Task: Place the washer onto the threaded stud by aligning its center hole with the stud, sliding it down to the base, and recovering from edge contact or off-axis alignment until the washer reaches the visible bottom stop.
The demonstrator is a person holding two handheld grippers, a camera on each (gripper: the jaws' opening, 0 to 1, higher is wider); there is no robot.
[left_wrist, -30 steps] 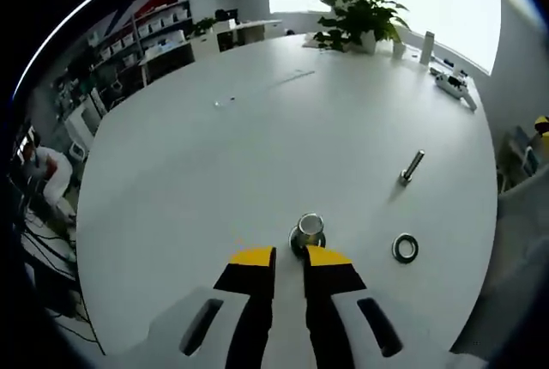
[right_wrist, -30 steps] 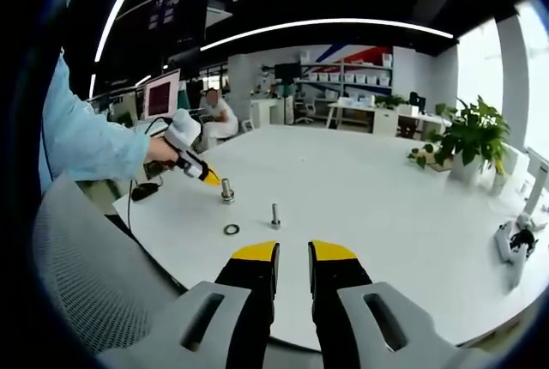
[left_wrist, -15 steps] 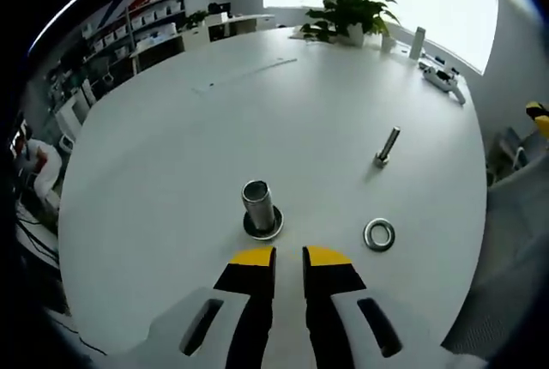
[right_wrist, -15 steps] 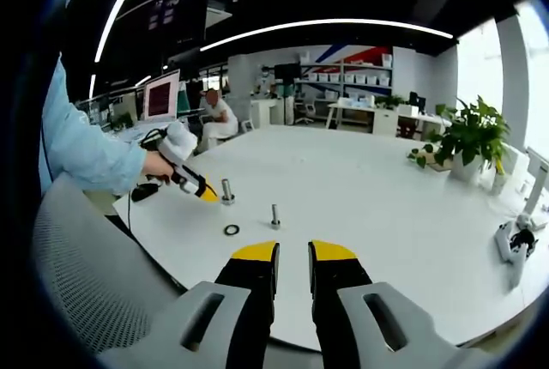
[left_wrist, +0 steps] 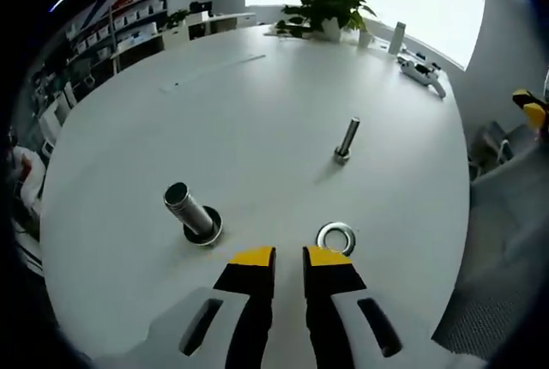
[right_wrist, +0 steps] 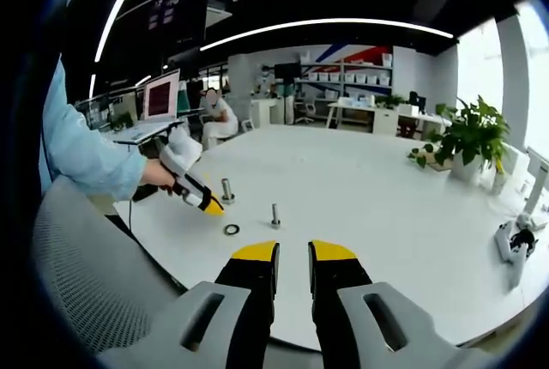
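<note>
The washer (left_wrist: 336, 237), a flat steel ring, lies on the white table (left_wrist: 257, 111) just ahead and right of my left gripper (left_wrist: 289, 257), whose yellow-tipped jaws are shut with nothing between them. The threaded stud (left_wrist: 193, 212) stands on its round base to the left of the jaws. In the right gripper view the same stud (right_wrist: 227, 190), the washer (right_wrist: 232, 230) and the left gripper (right_wrist: 210, 205), held in a person's hand, sit at the table's near left edge. My right gripper (right_wrist: 293, 253) hangs shut and bare, well back from them.
A loose bolt (left_wrist: 346, 140) stands head-down beyond the washer; it is also seen as the bolt (right_wrist: 275, 215). A potted plant (left_wrist: 326, 4) and a white device (left_wrist: 420, 73) sit at the far edge. A mesh chair back (right_wrist: 86, 300) is at the near left.
The left gripper has drawn back from the stud and swung right towards the washer. The right gripper has stayed still.
</note>
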